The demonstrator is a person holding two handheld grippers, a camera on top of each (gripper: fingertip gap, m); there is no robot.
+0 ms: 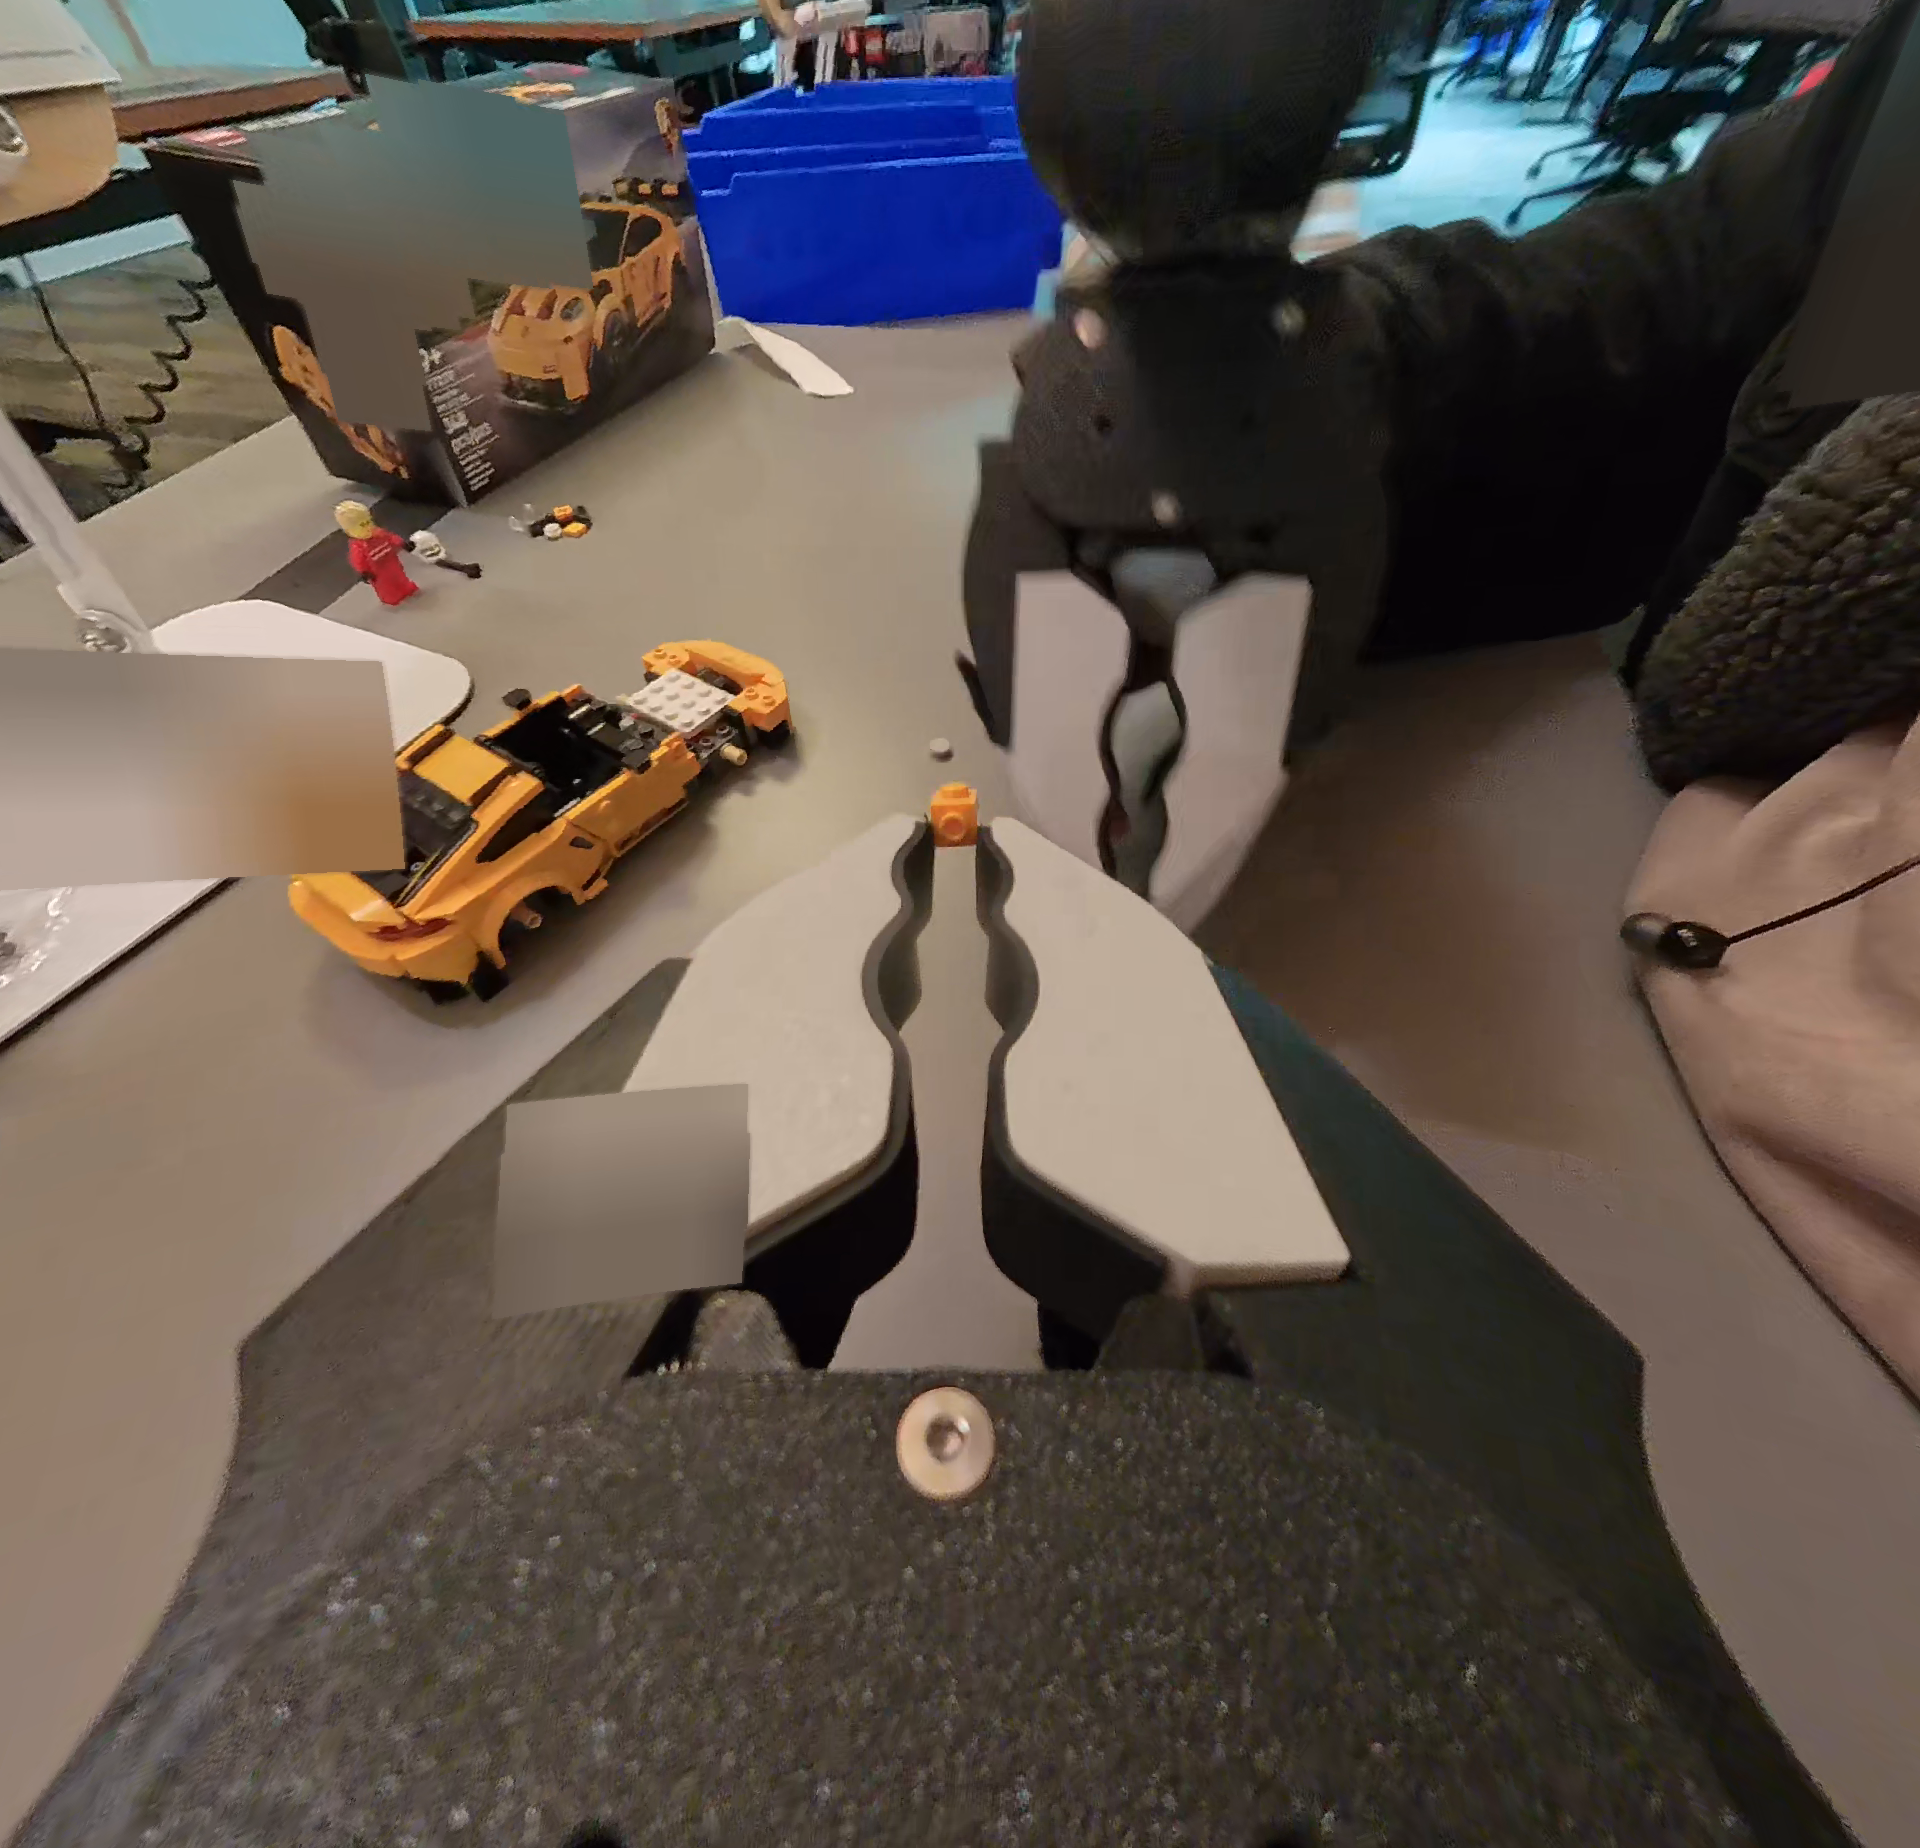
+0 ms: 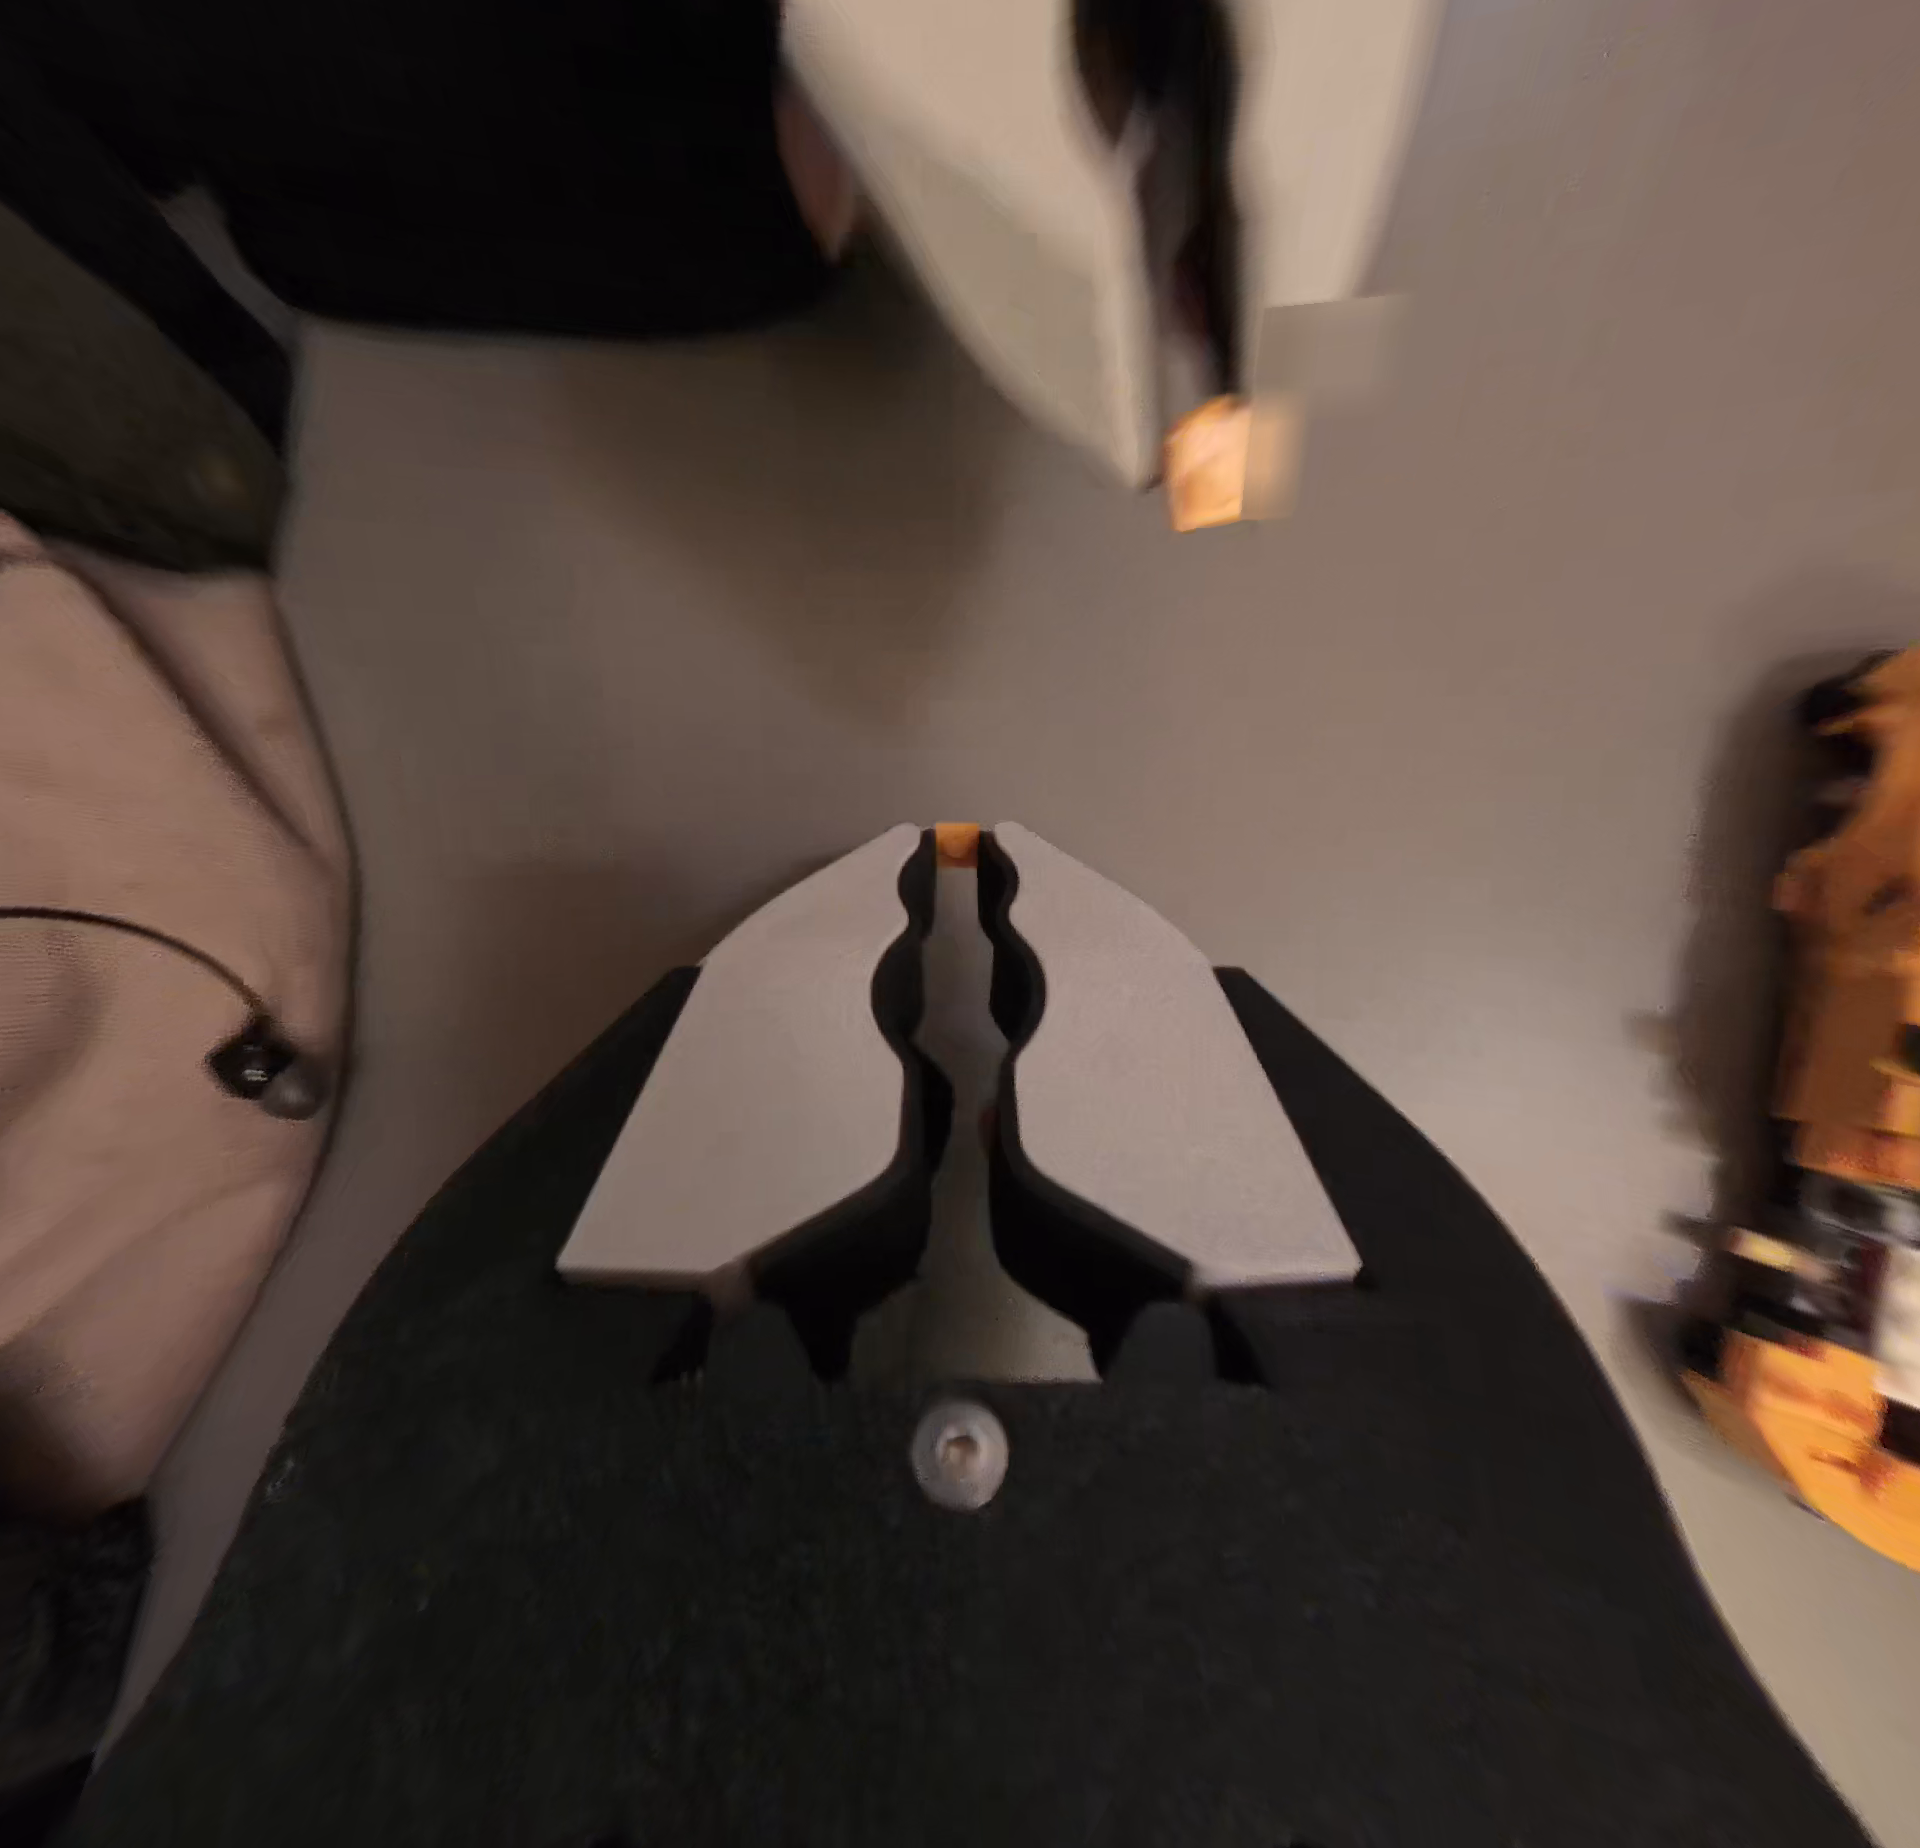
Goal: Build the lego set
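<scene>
Orange brick [image 1: 954, 814] sits pinched in the left gripper [image 1: 952, 830], and the right gripper [image 2: 956, 842] nips another orange piece [image 2: 956, 844], probably for joining; the car [image 1: 540, 811] waits at nine o'clock.

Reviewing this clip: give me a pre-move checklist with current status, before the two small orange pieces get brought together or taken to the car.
1. Left hand-held gripper pinches a small orange cube brick at its fingertips: ok.
2. Right hand-held gripper grips a small orange piece: ok, though only a sliver shows.
3. Shape and stud direction of the right piece: cannot tell.
4. Partly built orange toy car rests upright on the grey table, free of both grippers: ok.
5. Sharp right wrist view for aligning: not ok, motion blur.
6. Tiny grey round stud lies loose on the table near the fingertips; keep clear: ok.
</scene>
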